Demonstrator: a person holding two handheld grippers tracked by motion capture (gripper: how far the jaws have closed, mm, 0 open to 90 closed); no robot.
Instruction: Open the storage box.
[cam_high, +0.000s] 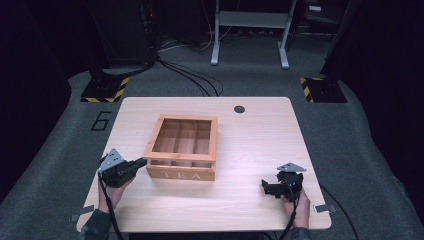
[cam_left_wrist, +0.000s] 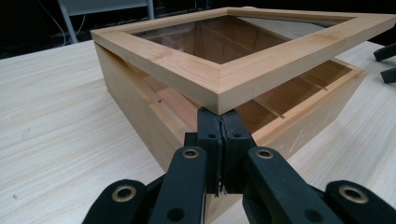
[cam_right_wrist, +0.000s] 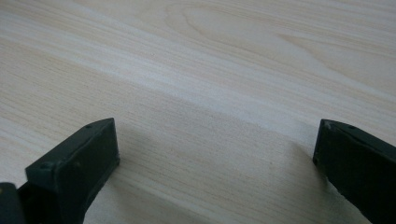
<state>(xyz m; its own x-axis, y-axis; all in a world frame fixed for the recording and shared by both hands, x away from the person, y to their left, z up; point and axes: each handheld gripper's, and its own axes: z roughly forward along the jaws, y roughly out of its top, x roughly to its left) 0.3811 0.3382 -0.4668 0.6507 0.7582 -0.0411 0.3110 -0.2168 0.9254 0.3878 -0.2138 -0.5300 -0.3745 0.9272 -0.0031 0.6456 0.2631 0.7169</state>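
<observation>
A wooden tea box (cam_high: 181, 173) marked "TEA" stands at the table's middle, with a glass-paned lid (cam_high: 186, 120) in a wood frame. My left gripper (cam_high: 142, 162) is at the box's front left corner. In the left gripper view the lid (cam_left_wrist: 219, 88) is raised ajar above the box body (cam_left_wrist: 130, 102), and my left gripper (cam_left_wrist: 223, 117) is shut, tips tucked under the lid's corner with nothing between them. My right gripper (cam_high: 267, 188) rests near the table's front right, open, its jaws wide apart over bare wood (cam_right_wrist: 215, 140).
The light wood table (cam_high: 260, 145) has a cable hole (cam_high: 239, 109) at the back. Inside the box are wooden dividers (cam_left_wrist: 280, 100). The right gripper's jaw tips (cam_left_wrist: 385, 63) show far off beyond the box. Cables and stand bases lie on the floor behind.
</observation>
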